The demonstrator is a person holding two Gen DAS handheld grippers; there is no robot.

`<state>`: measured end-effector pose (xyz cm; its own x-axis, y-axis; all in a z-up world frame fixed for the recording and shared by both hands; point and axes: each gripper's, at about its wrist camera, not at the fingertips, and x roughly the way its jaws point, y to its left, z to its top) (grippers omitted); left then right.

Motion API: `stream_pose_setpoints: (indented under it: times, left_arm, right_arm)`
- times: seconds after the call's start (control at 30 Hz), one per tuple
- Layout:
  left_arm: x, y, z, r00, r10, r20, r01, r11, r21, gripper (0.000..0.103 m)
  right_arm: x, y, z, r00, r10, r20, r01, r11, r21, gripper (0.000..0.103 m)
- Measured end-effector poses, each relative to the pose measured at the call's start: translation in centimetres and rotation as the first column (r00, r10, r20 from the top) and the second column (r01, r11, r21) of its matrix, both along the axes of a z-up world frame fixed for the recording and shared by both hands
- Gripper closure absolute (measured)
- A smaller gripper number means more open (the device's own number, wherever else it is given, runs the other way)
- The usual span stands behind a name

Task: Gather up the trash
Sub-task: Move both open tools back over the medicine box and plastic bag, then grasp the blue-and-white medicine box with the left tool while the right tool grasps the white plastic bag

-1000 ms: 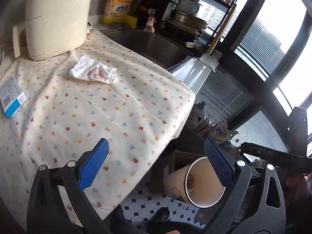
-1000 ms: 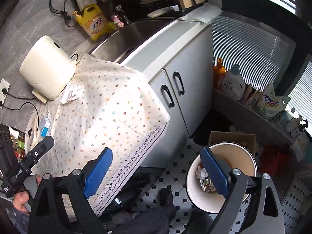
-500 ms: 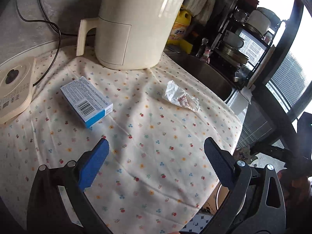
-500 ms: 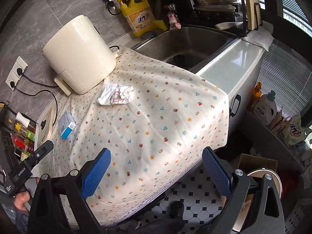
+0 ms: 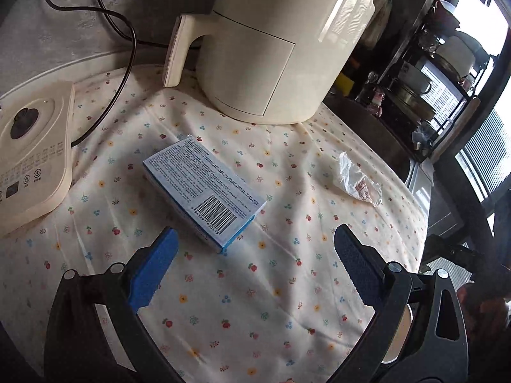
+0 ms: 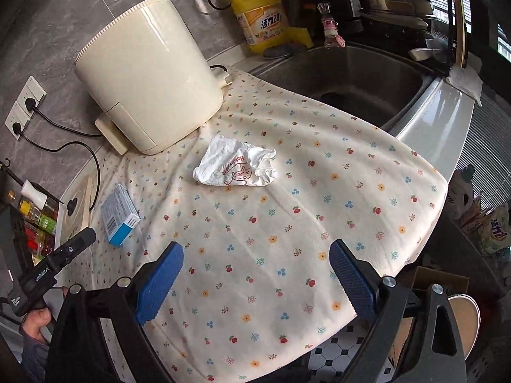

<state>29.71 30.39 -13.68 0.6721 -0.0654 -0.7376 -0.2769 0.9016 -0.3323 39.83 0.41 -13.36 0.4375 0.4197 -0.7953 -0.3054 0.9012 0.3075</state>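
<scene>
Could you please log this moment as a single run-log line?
left gripper: open, over blue box | right gripper: open, facing crumpled wrapper | both on floral cloth

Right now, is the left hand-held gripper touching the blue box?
Apart. In the left wrist view, flowered cloth shows between the open left hand-held gripper and the blue box.

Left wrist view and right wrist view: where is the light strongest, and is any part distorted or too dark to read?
Left wrist view: the window at upper right is blown out, the air fryer carries a bright streak, and the wall behind is dim. Right wrist view: daylight falls evenly on the floral cloth; the crumpled wrapper is sharp. Both views: fisheye bends the edges.
</scene>
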Motion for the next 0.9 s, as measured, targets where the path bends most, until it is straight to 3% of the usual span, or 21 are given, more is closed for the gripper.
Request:
stream_pose_setpoints:
  times: [0.23, 0.37, 0.7, 0.9]
  left_arm:
    - [3.7, 1.6, -2.1, 0.999, 0.009, -0.039, -0.01, 0.999, -0.031, 0.006]
    - [5.8, 1.5, -2.6, 0.997, 0.011, -0.071, -0.008, 0.999, 0.04, 0.006]
    - [9.5, 1.5, -3.8, 0.989, 0.066, -0.133, -0.059, 0.997, 0.054, 0.006]
    - [10.9, 1.0, -4.2, 0.981, 0.098, -0.166, -0.074, 0.987, 0.142, 0.006]
  right_arm:
    - [2.1, 1.3, -0.9, 1.0, -0.018, -0.021, 0.017, 0.999, -0.037, 0.013]
    - [3.4, 2.2, -1.2, 1.0, -0.016, -0.026, 0.015, 0.999, -0.052, 0.014]
    - [6.1, 4.7, -2.2, 0.999, 0.004, -0.038, -0.007, 0.997, -0.071, 0.016]
    - [7.0, 5.4, -2.9, 0.999, 0.009, -0.045, -0.013, 0.997, -0.078, 0.016]
